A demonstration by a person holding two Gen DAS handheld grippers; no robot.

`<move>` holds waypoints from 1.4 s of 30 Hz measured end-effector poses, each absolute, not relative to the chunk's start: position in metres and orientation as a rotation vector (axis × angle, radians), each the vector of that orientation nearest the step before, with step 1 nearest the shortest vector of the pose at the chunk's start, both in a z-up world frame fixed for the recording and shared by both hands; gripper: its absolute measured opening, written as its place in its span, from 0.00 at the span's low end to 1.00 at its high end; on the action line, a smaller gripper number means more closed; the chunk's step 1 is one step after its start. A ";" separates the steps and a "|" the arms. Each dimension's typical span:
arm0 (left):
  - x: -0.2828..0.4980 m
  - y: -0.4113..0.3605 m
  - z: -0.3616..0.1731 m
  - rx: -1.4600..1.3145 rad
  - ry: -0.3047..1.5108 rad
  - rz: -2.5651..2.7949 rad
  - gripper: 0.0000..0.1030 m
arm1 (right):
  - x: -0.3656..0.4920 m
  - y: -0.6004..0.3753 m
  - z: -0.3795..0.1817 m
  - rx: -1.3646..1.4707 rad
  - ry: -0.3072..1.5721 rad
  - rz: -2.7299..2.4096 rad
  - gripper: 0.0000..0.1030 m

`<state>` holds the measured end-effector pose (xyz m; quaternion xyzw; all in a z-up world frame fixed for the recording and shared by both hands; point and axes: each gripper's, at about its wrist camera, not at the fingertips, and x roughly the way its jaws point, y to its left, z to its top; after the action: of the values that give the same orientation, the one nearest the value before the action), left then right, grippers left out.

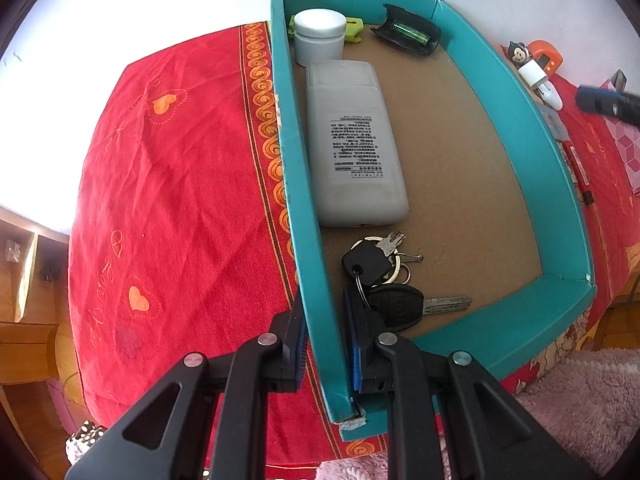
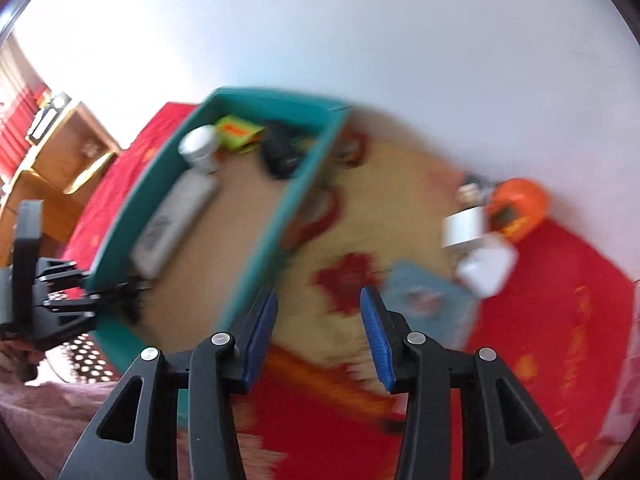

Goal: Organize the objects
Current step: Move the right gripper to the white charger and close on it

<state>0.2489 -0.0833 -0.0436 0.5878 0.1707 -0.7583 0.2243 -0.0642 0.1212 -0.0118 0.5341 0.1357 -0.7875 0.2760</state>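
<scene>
Left wrist view: your left hand-held gripper (image 1: 325, 344) is clamped narrow on the near left wall of the teal box (image 1: 568, 216), one pad outside, one inside. Box sits on a red cloth (image 1: 172, 184) over the table. Inside, along the left wall from far to near: white jar (image 1: 320, 36), grey remote (image 1: 352, 140) lying back-up, key bunch (image 1: 384, 280) just beside the inner pad. Black holder with a green level vial (image 1: 408, 30) is in the far right corner; a lime-green item (image 1: 354, 29) sits behind the jar. Outside the box, right of it: white charger (image 1: 538, 78) and orange gadget (image 1: 546, 58).

Right wrist view: heavily blurred. Your right hand-held gripper (image 2: 318, 332) has its jaws partly apart, nothing between the blue pads. It hangs over the cloth just right of the box. A light-blue flat item (image 2: 432, 300) lies just beyond the right pad; charger and orange gadget further right. Left hand-held gripper shows at the left edge on the box's near corner.
</scene>
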 end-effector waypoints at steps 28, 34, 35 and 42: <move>0.242 -0.075 -0.046 1.581 0.464 -2.037 0.15 | -0.164 0.178 -0.069 1.540 0.300 -2.191 0.34; 0.243 -0.075 -0.046 1.581 0.466 -2.038 0.15 | -0.170 0.173 -0.071 1.575 0.337 -2.228 0.37; 0.242 -0.075 -0.046 1.581 0.467 -2.039 0.14 | -0.170 0.172 -0.071 1.577 0.345 -2.239 0.37; 0.243 -0.076 -0.046 1.576 0.483 -2.047 0.15 | -0.171 0.165 -0.072 1.538 0.500 -2.308 0.54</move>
<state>0.2431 -0.0764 -0.0458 0.5800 0.1776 -0.7535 0.2538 -0.1714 0.1648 -0.0717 0.5386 0.1752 -0.8083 0.1607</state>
